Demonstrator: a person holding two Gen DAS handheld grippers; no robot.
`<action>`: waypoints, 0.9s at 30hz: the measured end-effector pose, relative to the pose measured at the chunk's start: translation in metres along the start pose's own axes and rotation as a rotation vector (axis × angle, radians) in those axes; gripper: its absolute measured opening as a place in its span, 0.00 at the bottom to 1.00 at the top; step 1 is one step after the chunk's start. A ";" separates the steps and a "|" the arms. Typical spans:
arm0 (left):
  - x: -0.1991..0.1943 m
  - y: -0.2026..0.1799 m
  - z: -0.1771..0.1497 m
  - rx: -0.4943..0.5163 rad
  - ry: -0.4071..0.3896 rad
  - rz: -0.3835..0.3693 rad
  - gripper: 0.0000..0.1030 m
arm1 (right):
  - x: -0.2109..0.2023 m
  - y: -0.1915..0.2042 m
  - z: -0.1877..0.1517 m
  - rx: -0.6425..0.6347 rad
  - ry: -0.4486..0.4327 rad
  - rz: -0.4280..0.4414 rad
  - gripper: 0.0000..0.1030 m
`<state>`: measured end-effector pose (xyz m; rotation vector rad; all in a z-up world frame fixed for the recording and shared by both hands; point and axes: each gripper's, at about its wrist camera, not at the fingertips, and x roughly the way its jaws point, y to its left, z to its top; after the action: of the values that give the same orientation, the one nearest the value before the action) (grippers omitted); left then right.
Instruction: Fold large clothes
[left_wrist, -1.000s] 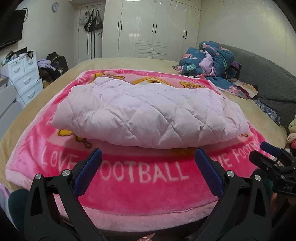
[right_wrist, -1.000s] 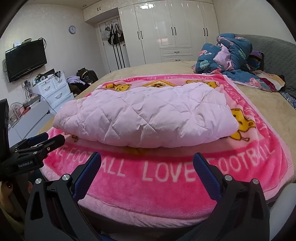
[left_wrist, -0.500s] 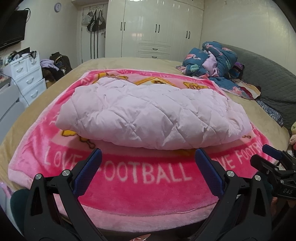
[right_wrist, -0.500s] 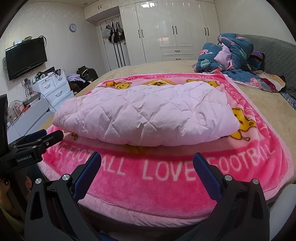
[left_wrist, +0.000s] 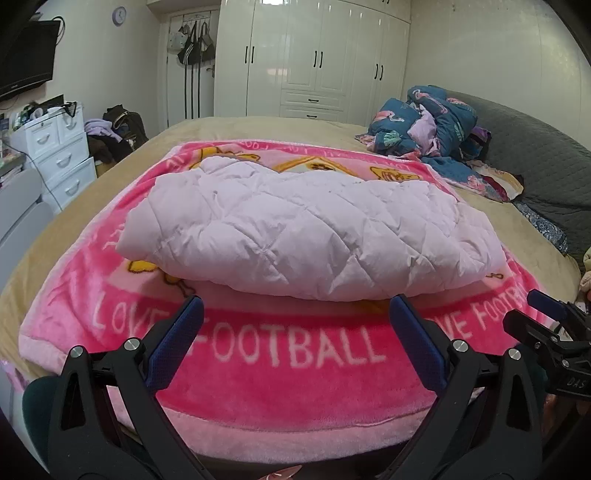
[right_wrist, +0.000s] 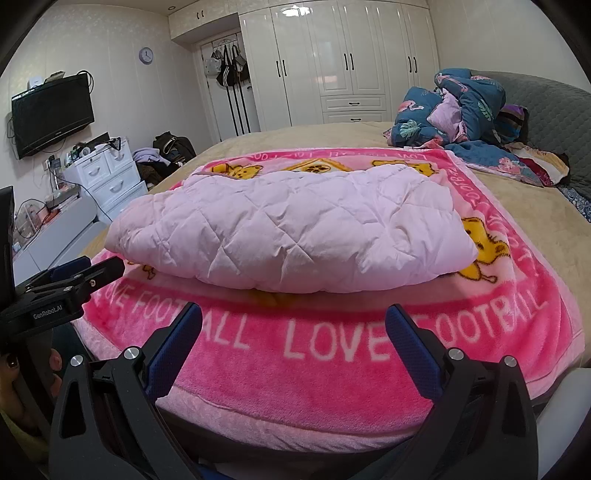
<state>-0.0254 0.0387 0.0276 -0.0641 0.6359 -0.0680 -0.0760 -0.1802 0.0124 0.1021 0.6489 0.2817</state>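
Left wrist view: your folded pale pink quilted coat (left_wrist: 306, 232) lies on the pink blanket (left_wrist: 288, 354), in the middle of the bed (left_wrist: 258, 129).
Coat, hidden parts: the far edge drops out of sight behind its own bulk; sleeves and collar are tucked away, so you cannot tell how many layers there are.
Blanket: the lettering is cut short at both sides and partly covered by the coat.
Left gripper (left_wrist: 295, 343): wide open, empty, hanging short of the coat over the near blanket edge.
Right gripper (right_wrist: 293, 347): also spread wide, holding nothing, apart from the coat.
Right wrist view: your left gripper shows at the left edge, mostly cut off; fingers (right_wrist: 55, 360) behind it are only partly seen.
Beyond: a heap of blue bedding (right_wrist: 461, 107) near the grey headboard (right_wrist: 554, 114), white wardrobes (right_wrist: 351, 62) behind.
Since a second ago: you have eased both grippers slightly back and to the right; the coat has not moved.
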 end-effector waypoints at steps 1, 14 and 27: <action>0.000 0.000 0.000 -0.001 -0.001 -0.002 0.91 | 0.000 0.000 0.000 -0.002 0.000 0.001 0.96; -0.001 0.000 0.000 0.001 -0.002 0.001 0.91 | -0.002 0.002 0.002 -0.016 -0.002 -0.004 0.96; -0.001 0.003 0.001 0.004 0.000 0.008 0.91 | -0.002 0.002 0.002 -0.015 -0.002 -0.003 0.96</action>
<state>-0.0255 0.0422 0.0294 -0.0571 0.6359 -0.0612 -0.0771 -0.1789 0.0154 0.0873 0.6446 0.2837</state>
